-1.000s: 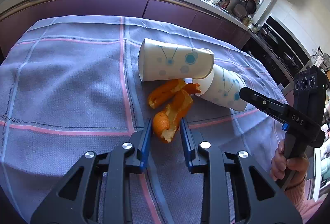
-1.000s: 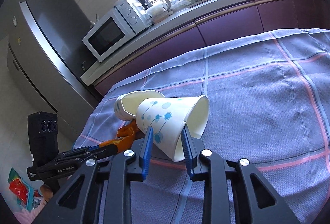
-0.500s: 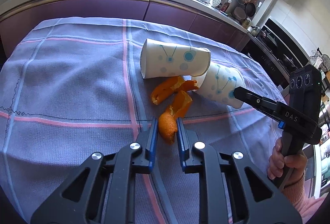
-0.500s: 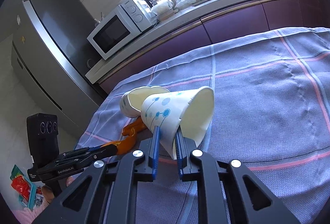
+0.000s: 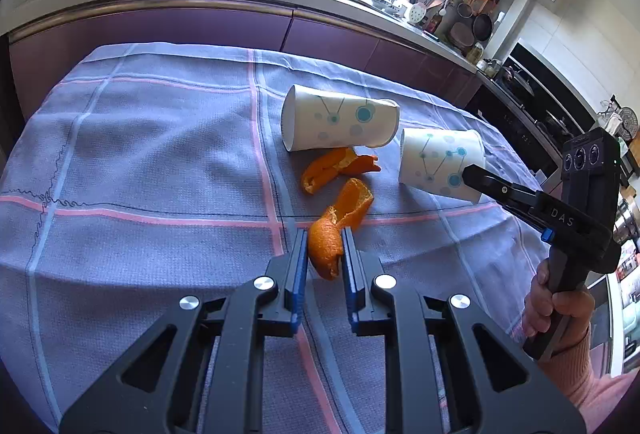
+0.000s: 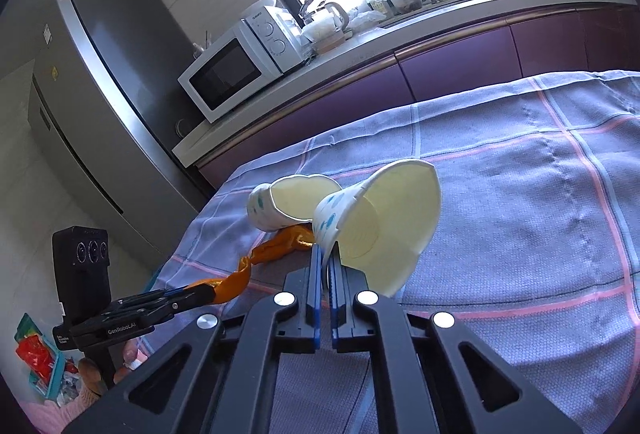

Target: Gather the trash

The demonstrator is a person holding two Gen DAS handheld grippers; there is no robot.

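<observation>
Two white paper cups with blue dots lie on the blue checked tablecloth (image 5: 140,154). My right gripper (image 6: 326,254) is shut on the wall of the nearer cup (image 6: 384,218), pinching it flat near the rim; this cup (image 5: 436,162) is tilted, apart from the other cup (image 5: 340,118). My left gripper (image 5: 324,238) is shut on one end of a long orange peel (image 5: 352,202), whose far end trails toward the cups. A second peel piece (image 5: 336,166) lies by the lying cup (image 6: 288,202). The right wrist view shows the left gripper (image 6: 208,290) holding the peel (image 6: 276,250).
A purple kitchen counter (image 5: 200,22) with a microwave (image 6: 236,70) runs behind the table. A steel fridge (image 6: 100,106) stands at the left, a stove (image 5: 532,94) at the right. A hand (image 5: 560,310) holds the right gripper's handle.
Both grippers have closed: the left on the orange peel, drawing it a little toward the camera, the right on the cup wall. The held cup has tipped up and away from the other cup.
</observation>
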